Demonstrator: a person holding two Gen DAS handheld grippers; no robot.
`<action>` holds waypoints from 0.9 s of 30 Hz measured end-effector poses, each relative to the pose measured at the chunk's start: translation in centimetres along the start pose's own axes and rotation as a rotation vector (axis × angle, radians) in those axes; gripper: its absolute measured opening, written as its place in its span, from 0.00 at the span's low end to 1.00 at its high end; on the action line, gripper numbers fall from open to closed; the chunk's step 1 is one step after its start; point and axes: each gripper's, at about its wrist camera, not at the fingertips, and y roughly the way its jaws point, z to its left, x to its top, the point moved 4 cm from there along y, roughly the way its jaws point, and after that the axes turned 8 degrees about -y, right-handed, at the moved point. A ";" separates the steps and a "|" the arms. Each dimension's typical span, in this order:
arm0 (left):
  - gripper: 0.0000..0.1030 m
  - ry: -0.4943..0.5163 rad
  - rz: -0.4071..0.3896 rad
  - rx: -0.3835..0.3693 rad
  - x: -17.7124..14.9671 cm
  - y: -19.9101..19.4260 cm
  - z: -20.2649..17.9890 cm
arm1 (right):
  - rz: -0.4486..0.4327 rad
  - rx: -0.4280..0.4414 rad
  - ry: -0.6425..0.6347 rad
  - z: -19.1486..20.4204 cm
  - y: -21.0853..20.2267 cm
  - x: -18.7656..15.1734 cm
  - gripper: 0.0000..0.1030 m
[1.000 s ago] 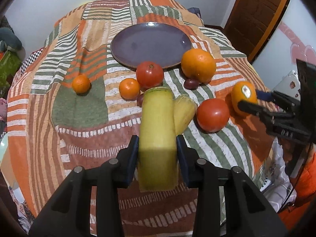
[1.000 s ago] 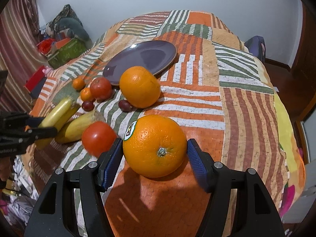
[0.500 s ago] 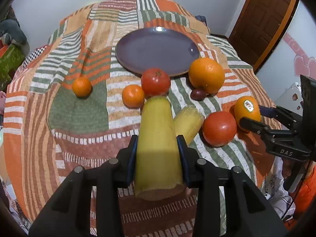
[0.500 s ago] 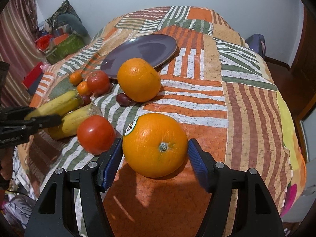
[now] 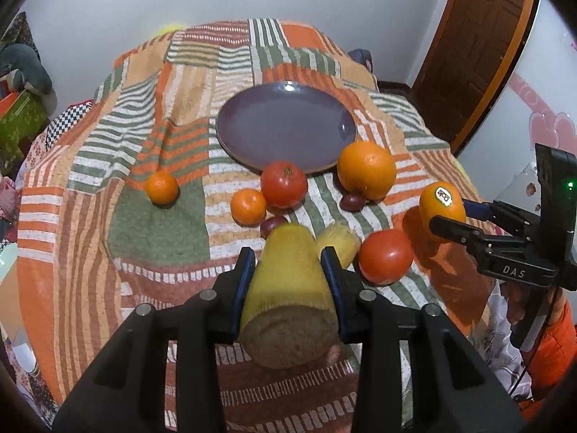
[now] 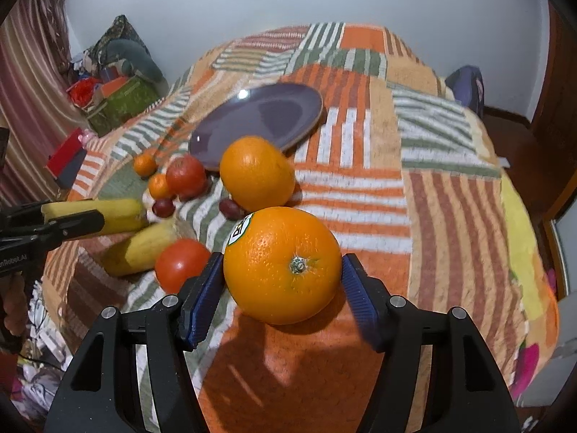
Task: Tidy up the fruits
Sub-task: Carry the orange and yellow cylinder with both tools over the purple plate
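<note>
Now both loads are up off the bed: my left fingers are clamped on a banana, lifted higher than a second ago and clear of the second banana on the quilt. My right fingers are closed around the stickered orange, raised too. The purple plate sits bare ahead, so I judge the carry to it is on.

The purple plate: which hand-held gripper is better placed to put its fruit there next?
Probably the left hand-held gripper: its banana points straight at the plate, while the right's orange sits off to the side.
</note>
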 end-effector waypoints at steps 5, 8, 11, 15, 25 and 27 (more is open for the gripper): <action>0.36 0.011 -0.036 -0.002 1.2 -0.9 -0.2 | -0.053 -0.009 -0.005 -0.1 -0.8 1.8 0.60; 0.36 0.014 -0.053 -0.003 2.0 -1.1 -0.4 | -0.081 -0.009 -0.013 -0.1 -1.1 2.8 0.60; 0.36 0.011 -0.076 -0.010 3.1 -1.4 -0.6 | -0.095 -0.015 -0.030 0.0 -1.1 3.6 0.60; 0.36 0.030 -0.117 -0.006 4.8 -1.9 -1.1 | -0.112 -0.019 -0.050 0.1 -0.9 4.8 0.60; 0.36 0.048 -0.203 0.021 9.2 -2.0 -1.2 | -0.166 -0.024 -0.088 0.1 -0.6 8.3 0.60; 0.36 0.047 -0.210 0.027 10.1 -1.6 -1.0 | -0.176 -0.028 -0.100 0.1 -0.3 9.1 0.60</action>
